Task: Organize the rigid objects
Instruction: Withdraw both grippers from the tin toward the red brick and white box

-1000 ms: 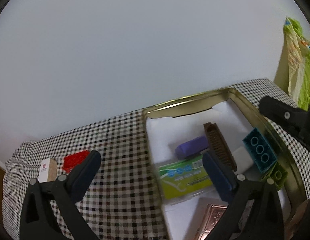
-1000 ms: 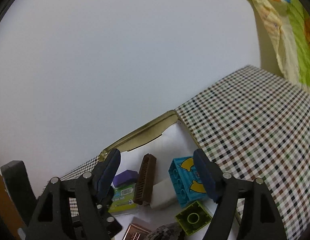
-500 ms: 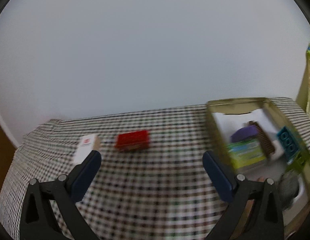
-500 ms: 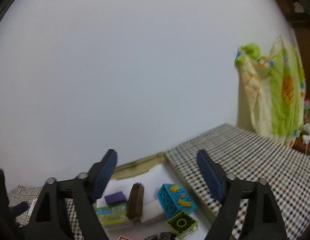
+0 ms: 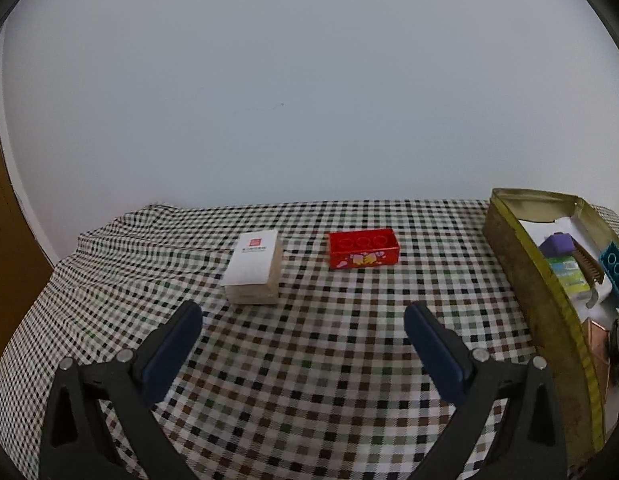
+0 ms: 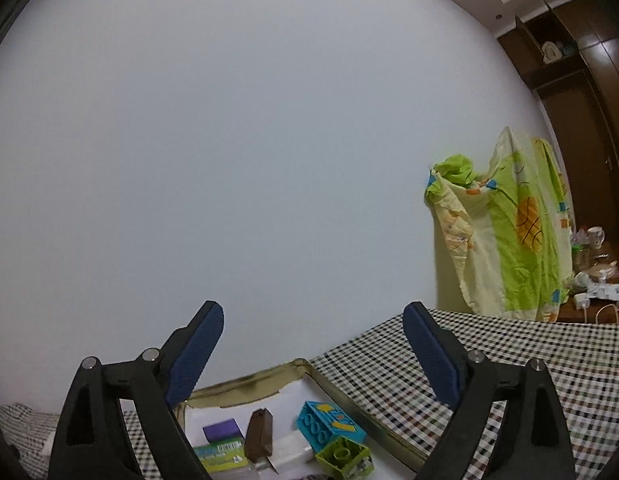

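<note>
Left gripper [image 5: 303,322] spread wide, nothing in it, aimed at the checked cloth [image 5: 309,360] left of the gold tin [image 5: 521,272]. Two pieces lie outside the tin: the red brick [image 5: 364,248] nearer it, the white box [image 5: 255,266] beyond, apart from each other. Right gripper [image 6: 313,344] likewise parted and unloaded, hanging above the tin [image 6: 253,378], where the teal brick [image 6: 329,426], green brick [image 6: 343,458], brown comb [image 6: 259,434] and purple block [image 6: 223,428] sit packed together – my guess, the strays go in next
</note>
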